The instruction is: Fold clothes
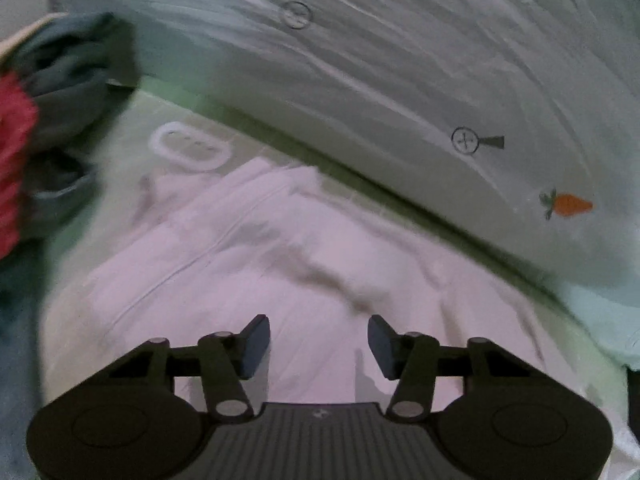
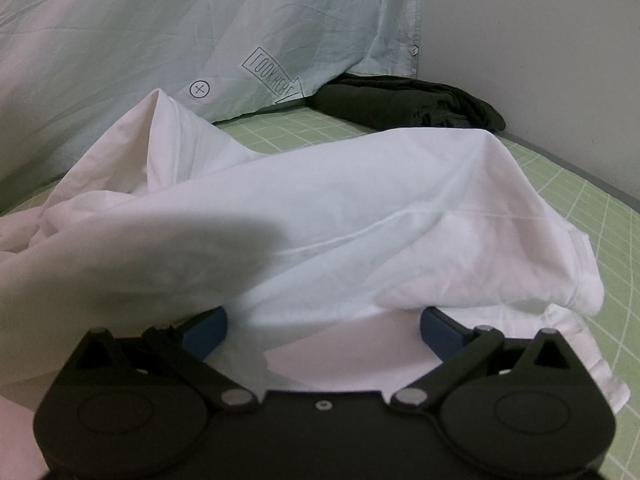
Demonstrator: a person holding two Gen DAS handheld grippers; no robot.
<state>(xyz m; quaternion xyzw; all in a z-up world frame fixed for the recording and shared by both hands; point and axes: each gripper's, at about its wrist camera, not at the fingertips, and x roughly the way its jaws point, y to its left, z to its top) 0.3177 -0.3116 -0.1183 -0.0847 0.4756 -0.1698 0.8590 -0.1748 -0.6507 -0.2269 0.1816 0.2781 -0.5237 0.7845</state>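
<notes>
A white garment (image 1: 280, 264) lies spread and creased on the green grid mat (image 1: 132, 120). My left gripper (image 1: 319, 346) is open and empty just above it, jaws apart over the cloth. In the right wrist view the same white garment (image 2: 340, 208) is bunched up in high folds. My right gripper (image 2: 323, 330) is open, its blue pads (image 2: 206, 330) wide apart, with a fold of the cloth draped over and between them.
A pale printed sheet (image 1: 360, 60) hangs along the back, also in the right wrist view (image 2: 180, 40). Dark and red clothes (image 1: 48, 112) are piled at the left. A dark folded garment (image 2: 408, 106) lies in the far corner by the wall. Green mat (image 2: 580, 208) shows at the right.
</notes>
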